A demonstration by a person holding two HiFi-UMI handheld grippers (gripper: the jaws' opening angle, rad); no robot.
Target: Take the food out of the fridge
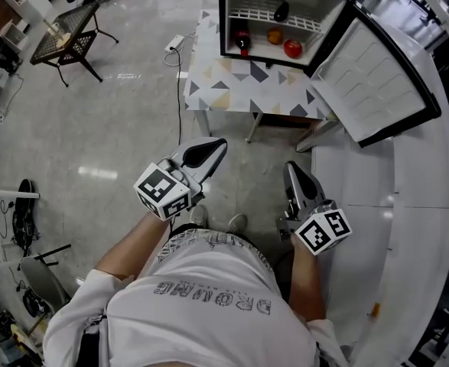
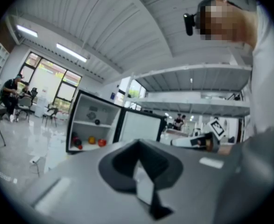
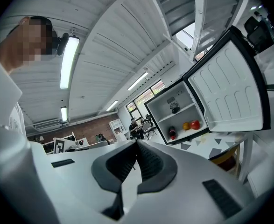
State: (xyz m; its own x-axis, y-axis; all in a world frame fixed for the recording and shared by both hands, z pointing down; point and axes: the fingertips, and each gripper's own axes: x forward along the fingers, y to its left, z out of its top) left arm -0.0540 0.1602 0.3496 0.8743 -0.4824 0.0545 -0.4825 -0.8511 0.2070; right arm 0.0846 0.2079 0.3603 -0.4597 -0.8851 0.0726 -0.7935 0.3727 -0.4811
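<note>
A small fridge (image 1: 281, 17) stands open on a table with a triangle-patterned cloth (image 1: 243, 86), its door (image 1: 369, 82) swung out to the right. On the bottom shelf are a dark red bottle (image 1: 242, 40), an orange fruit (image 1: 274, 36) and a red fruit (image 1: 293, 48). A dark item (image 1: 281, 11) lies on the upper rack. My left gripper (image 1: 215, 150) and right gripper (image 1: 292, 171) hover well short of the table, both shut and empty, pointing at the fridge. The left gripper view shows the fridge (image 2: 92, 125) beyond the left gripper (image 2: 137, 143). In the right gripper view the fridge (image 3: 179, 111) lies past the right gripper (image 3: 137, 141).
A white curved counter (image 1: 408, 228) runs down the right side, close to the open door. A black wire-frame table (image 1: 67, 40) stands at the far left. A power strip with its cable (image 1: 174, 43) lies on the floor by the table's left leg.
</note>
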